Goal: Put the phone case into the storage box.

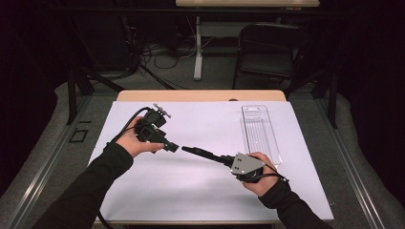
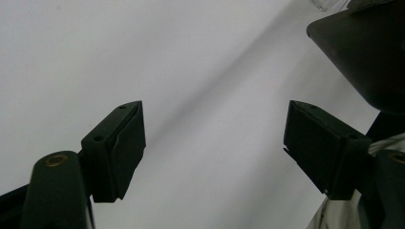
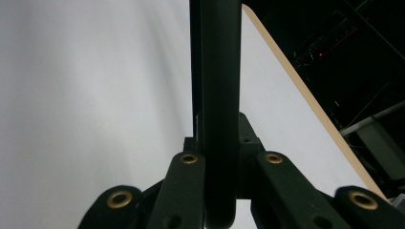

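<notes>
My right gripper (image 1: 221, 158) lies low over the white sheet (image 1: 200, 191) at right of centre and points left. It is shut on a long black bar (image 1: 199, 153), whose free end reaches toward the left gripper. In the right gripper view the bar (image 3: 218, 57) runs straight up between the closed jaws of that gripper (image 3: 219, 121). My left gripper (image 1: 172, 147) points right, a small gap from the bar's end. Its jaws stand wide apart over bare sheet in the left gripper view (image 2: 215, 114), with nothing between them. A dark blunt shape (image 2: 367, 52) looms at upper right there.
A clear plastic tray (image 1: 261, 133) lies on the sheet at the right, just beyond the right hand. The wooden table edge (image 3: 296, 81) borders the sheet. A folding chair (image 1: 270, 47) and a desk leg stand on the floor behind the table.
</notes>
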{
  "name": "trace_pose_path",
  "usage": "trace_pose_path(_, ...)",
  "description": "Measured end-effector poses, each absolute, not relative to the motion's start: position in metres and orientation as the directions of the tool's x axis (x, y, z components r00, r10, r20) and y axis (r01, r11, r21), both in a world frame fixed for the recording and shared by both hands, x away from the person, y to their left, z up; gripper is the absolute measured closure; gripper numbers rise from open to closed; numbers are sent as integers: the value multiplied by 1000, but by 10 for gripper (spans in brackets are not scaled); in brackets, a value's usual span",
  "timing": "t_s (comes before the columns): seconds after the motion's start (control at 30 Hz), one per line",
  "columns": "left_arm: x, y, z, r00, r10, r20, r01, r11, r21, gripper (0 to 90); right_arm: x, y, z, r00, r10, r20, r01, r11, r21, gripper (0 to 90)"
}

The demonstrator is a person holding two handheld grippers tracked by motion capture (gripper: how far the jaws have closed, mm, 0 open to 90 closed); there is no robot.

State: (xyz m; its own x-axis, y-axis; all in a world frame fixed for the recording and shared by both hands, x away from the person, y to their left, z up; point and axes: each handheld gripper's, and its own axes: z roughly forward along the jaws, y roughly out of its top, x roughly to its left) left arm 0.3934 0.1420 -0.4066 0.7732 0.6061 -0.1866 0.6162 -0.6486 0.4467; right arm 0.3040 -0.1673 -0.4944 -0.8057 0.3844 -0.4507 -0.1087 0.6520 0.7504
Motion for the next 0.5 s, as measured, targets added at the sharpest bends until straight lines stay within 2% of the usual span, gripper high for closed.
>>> trace_pose_path(0.5, 389, 140, -402, 804, 568, -176, 561, -628, 539, 261, 314, -172, -492, -850, 433, -300, -27, 532, 846, 863)
